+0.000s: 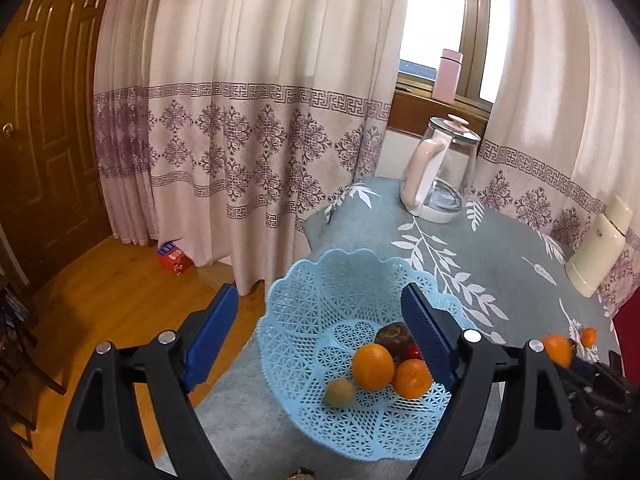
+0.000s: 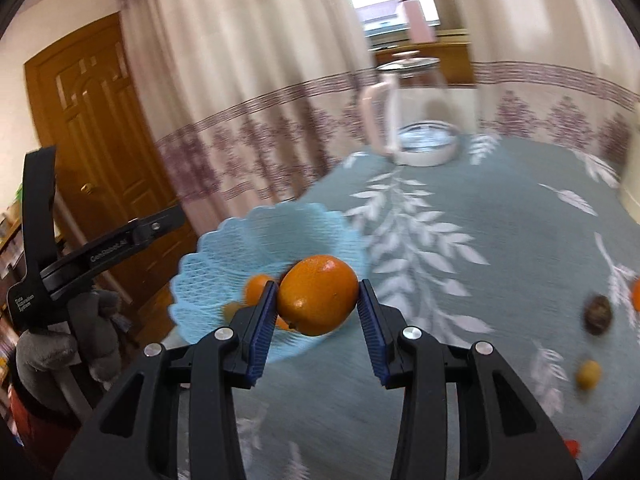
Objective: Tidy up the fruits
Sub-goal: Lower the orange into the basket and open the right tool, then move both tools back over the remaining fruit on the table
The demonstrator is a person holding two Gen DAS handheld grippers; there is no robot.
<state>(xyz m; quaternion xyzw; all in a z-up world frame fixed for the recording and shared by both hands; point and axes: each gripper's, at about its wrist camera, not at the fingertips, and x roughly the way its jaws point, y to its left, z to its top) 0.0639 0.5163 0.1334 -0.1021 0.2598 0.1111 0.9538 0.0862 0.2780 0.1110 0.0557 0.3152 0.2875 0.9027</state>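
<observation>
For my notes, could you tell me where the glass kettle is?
The glass kettle stands at the table's far edge, beyond the blue basket, below the windowsill.

desk (image 1: 500, 240): grey-green cloth, white leaf print
basket (image 1: 304, 320): blue lattice, near left edge
kettle (image 1: 440, 172): glass, far side
cream container (image 1: 600, 256): right edge
loose on cloth: dark fruit (image 2: 597, 314), small yellow fruit (image 2: 588, 374)

Left wrist cam sits behind the left tool (image 1: 316, 332), looking fwd and down over the table (image 1: 500, 248) edge, close above the blue basket (image 1: 320, 304). Right wrist cam looks fwd along the right tool (image 2: 318, 304), lower, facing the window. Both share basket, glass kettle (image 1: 440, 172), curtains (image 1: 240, 120), door (image 1: 44, 120).
</observation>
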